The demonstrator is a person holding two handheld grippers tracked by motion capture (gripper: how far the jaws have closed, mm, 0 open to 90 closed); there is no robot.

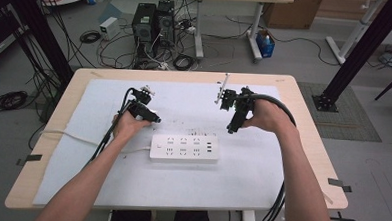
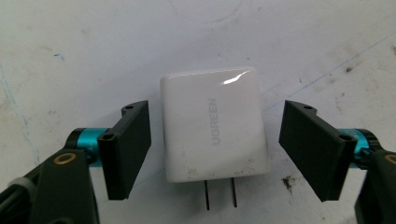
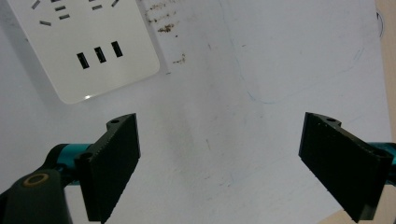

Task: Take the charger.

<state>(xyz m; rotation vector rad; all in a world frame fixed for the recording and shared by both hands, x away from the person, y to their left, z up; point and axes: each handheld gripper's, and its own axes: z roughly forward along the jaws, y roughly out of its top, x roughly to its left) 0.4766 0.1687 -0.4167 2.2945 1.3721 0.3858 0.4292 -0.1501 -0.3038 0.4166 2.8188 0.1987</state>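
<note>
1. Progress, as I judge it: the work in hand looks like plugging the white charger (image 2: 214,130) into the white power strip (image 1: 184,148), and it stands at the very start. The charger lies flat on the white mat (image 1: 261,163) covering the counter (image 1: 308,125), not yet gripped or lifted, and the strip's sockets are bare in the high view
2. Left claw (image 2: 215,151): its 2 black jaws stand partly open on either side of the charger, with a narrow gap at the left jaw and a wider one at the right, so neither pad presses on it. The charger sits between them, its 2 prongs pointing back toward the claw's body
3. Power strip: it lies near the middle of the mat, just in front of the left hand (image 1: 129,123) in the high view, between the 2 hands
4. Right claw (image 3: 219,163): its jaws are wide apart with nothing between them, hanging over bare mat; the strip's end with 3 USB ports (image 3: 100,54) lies apart from it
5. Left to do, by my reading: close on the charger, lift it, turn the prongs down and press them into a socket
</note>
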